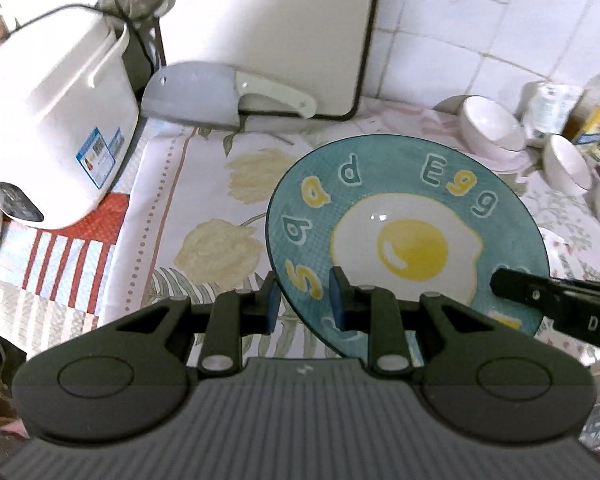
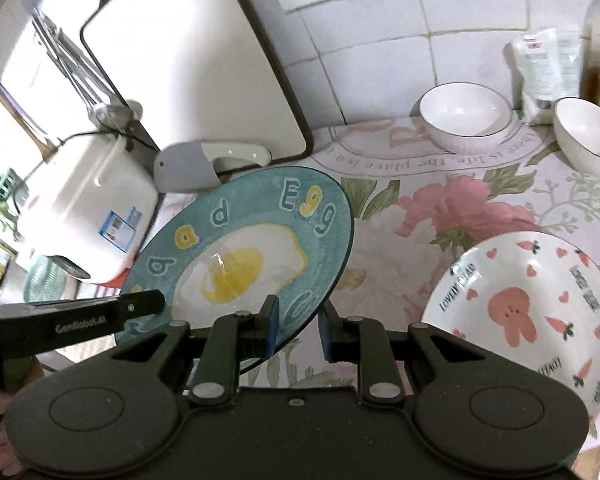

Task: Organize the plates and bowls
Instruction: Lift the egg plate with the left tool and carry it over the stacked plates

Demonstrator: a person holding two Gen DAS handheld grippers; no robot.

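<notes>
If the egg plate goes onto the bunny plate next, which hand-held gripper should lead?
Right, probably. The right hand-held gripper grips the egg plate on the rim nearest the bunny plate; the left hand-held gripper clamps the far rim.

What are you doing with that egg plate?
A person holds the round teal plate with a fried egg painted on it by its rim with both grippers, the left gripper and the right gripper, tilted above the flowery tablecloth. A white rabbit plate and two white bowls wait nearby.
</notes>
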